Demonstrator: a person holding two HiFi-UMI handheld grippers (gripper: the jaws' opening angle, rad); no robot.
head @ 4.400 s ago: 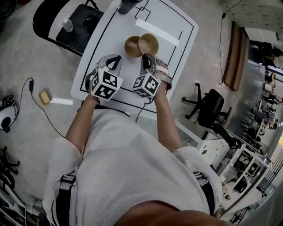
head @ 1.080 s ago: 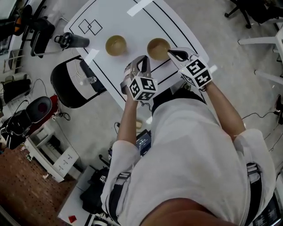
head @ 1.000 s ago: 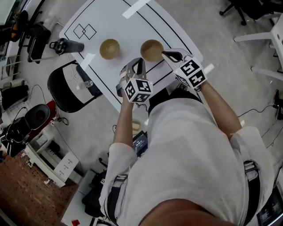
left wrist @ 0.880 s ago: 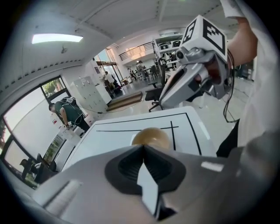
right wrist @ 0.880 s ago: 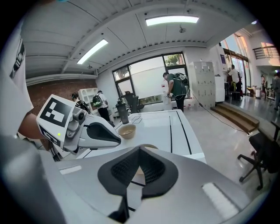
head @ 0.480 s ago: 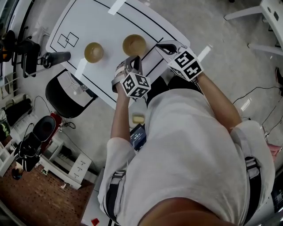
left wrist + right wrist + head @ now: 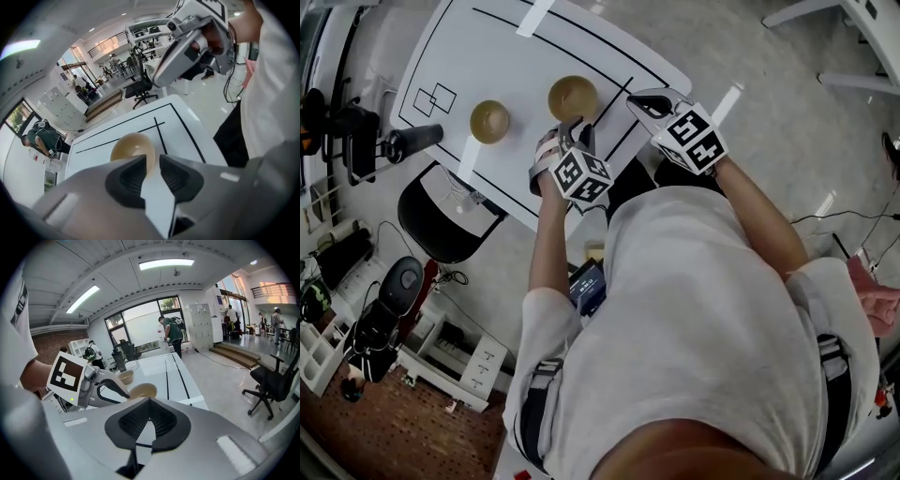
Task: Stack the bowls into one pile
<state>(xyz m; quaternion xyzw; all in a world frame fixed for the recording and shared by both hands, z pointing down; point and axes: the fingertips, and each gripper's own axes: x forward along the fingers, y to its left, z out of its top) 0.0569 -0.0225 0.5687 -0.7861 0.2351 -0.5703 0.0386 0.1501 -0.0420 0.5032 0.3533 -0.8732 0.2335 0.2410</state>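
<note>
Two tan bowls stand apart on the white table point(image 7: 609, 42): the nearer bowl point(image 7: 572, 97) point(image 7: 132, 149) point(image 7: 143, 390) and the farther bowl point(image 7: 490, 120) point(image 7: 125, 376). My left gripper point(image 7: 569, 128) point(image 7: 153, 161) points steeply down at the nearer bowl's near rim. Its jaws are opening, with a narrow gap and only white table showing between the pads; the bowl lies just past the tips. My right gripper point(image 7: 636, 98) point(image 7: 150, 401) hovers shut and empty to the right of that bowl. Each gripper shows in the other's view: the right gripper point(image 7: 159, 77) and the left gripper point(image 7: 110, 390).
Black lines and a tape strip point(image 7: 534, 16) mark the table. A dark bottle point(image 7: 412, 141) lies at its left edge above a black chair point(image 7: 441, 220). An office chair point(image 7: 272, 380) stands on the floor to the right. People stand far off.
My left gripper has closed in on the nearer bowl, tipped further down and rolled. The right gripper has slid along beside that bowl. The bowls have not moved on the table.
</note>
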